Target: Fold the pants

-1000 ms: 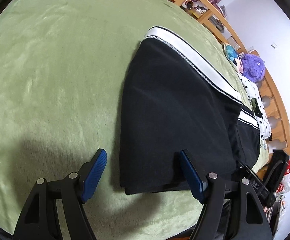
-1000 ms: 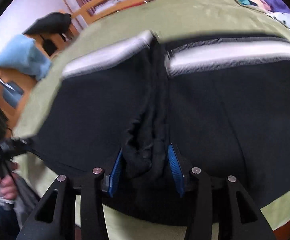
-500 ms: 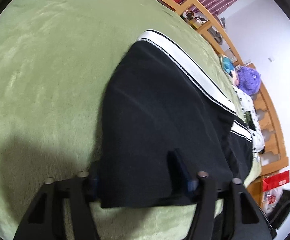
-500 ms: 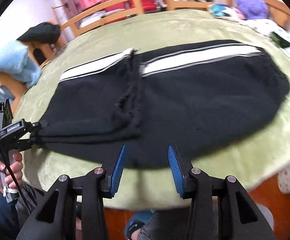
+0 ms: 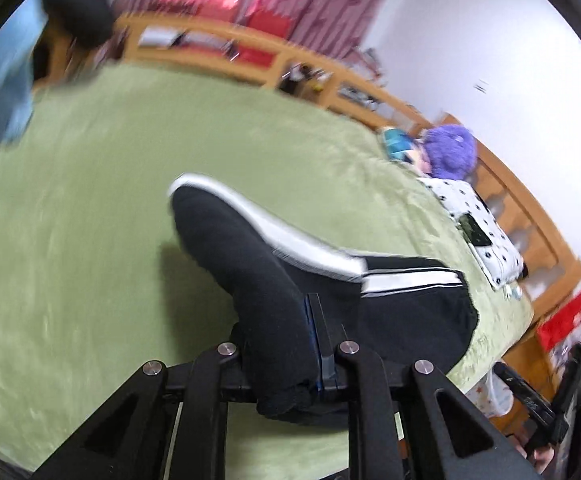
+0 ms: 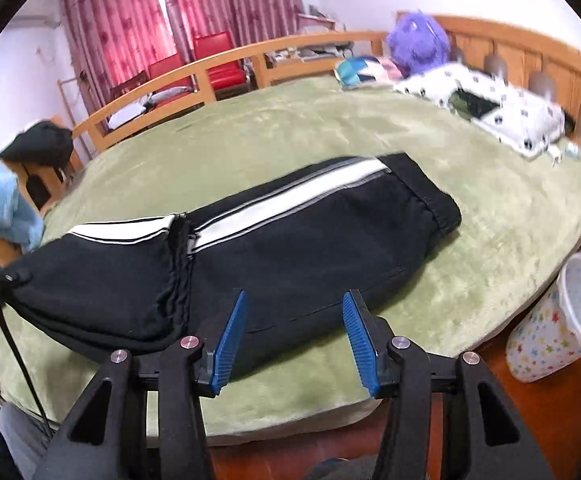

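Surface: green blanket, pants laid on it.
Room: wooden bed rail, red curtains.
Left gripper: pants clamped.
Right gripper: jaws wide, nothing held.

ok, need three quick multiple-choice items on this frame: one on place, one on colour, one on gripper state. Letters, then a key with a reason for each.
1. Where do the black pants lie?
A. on the green blanket
B. in the star-print bin
C. on a red chair

2. What colour is the pants' side stripe?
A. red
B. white
C. yellow

3. What state are the grippers in?
A. both open
B. left gripper shut on the pants, right gripper open
C. right shut on the pants, left open

Key: 1 A, the blanket shows all round them. 2 B, a white band runs along the leg. 3 B, cloth is pinched between the left fingers; the right fingers are spread with nothing between them.
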`<state>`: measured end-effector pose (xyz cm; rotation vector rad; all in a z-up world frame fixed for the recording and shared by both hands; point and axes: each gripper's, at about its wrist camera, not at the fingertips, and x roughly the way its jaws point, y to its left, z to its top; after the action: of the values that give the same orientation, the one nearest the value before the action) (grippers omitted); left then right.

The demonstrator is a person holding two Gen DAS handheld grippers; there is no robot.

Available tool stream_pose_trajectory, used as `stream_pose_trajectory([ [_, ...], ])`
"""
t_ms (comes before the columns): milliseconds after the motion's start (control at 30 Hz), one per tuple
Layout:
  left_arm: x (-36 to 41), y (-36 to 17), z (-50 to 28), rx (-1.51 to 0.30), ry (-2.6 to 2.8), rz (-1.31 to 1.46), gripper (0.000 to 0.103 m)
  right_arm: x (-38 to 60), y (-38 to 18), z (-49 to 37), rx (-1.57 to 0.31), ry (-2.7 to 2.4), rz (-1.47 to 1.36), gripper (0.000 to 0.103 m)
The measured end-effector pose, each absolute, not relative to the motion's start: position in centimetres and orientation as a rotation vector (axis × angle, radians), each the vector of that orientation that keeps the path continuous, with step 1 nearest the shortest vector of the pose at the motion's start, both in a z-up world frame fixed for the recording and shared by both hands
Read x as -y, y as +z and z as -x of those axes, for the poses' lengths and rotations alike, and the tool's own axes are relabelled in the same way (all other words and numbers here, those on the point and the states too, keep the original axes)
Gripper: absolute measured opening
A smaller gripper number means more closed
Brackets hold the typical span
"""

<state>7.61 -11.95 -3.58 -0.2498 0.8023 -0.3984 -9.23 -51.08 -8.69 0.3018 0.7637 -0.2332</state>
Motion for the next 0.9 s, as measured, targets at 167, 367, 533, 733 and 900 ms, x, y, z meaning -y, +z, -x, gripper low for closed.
stream_pose_trajectory([
  [167,21.2,2.4,-6.7,-0.718,-0.461,0.12,0.016,55.5,-9.5,10.5,-0.766,-0.242,-0.332,0.05],
  [367,34.8,5.2,-6.8,-0.69,-0.588,0.014,0.016,61.9,-9.9,12.7,-0.792,-0.311,-0.339,0.051],
  [533,46.5,3.6,-8.0,-0.729,-0.744,-0.022,0.02,66.8,-11.6,14.5,-0.827,-0.373,-0.428,0.051],
  [733,47.0,1.9,-9.4,-0.736,-0.789,0.05,0.047,68.6,-13.2,14.4,-0.856,-0.373,-0.387,0.051],
  [900,42.7,0.0,-10.4,-0.76,-0.703,0.029,0.06,69.1,-13.4,10.8,-0.791,-0.286,-0.432,0.051],
])
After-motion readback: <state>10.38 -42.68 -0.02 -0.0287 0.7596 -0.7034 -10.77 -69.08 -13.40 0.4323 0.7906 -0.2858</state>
